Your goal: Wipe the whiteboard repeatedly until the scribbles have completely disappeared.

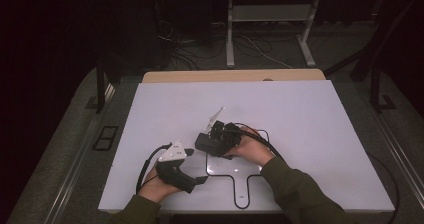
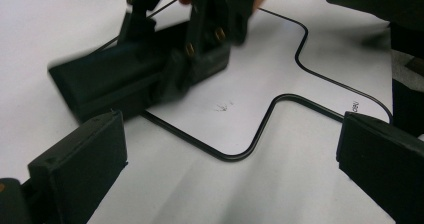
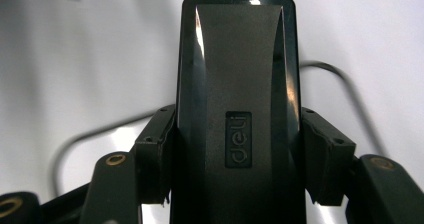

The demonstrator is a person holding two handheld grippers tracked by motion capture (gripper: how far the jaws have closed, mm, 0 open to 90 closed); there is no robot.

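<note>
left gripper (image 1: pixel 200 180): jaws apart, nothing between them, low over the white board (image 1: pixel 300 114) near its front edge | black outline (image 1: pixel 240 176): drawn on the board | right gripper (image 1: pixel 207 143): jaws clamped on black stapler (image 3: pixel 239 109), at the outline's upper left corner

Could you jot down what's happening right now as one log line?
right tool: shut on glossy black rectangular plastic device | left tool: open, empty | device: on black outline drawn on white board

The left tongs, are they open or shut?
Open. In the left gripper view the left tongs have two black jaws standing far apart, with only bare white table between them.
</note>
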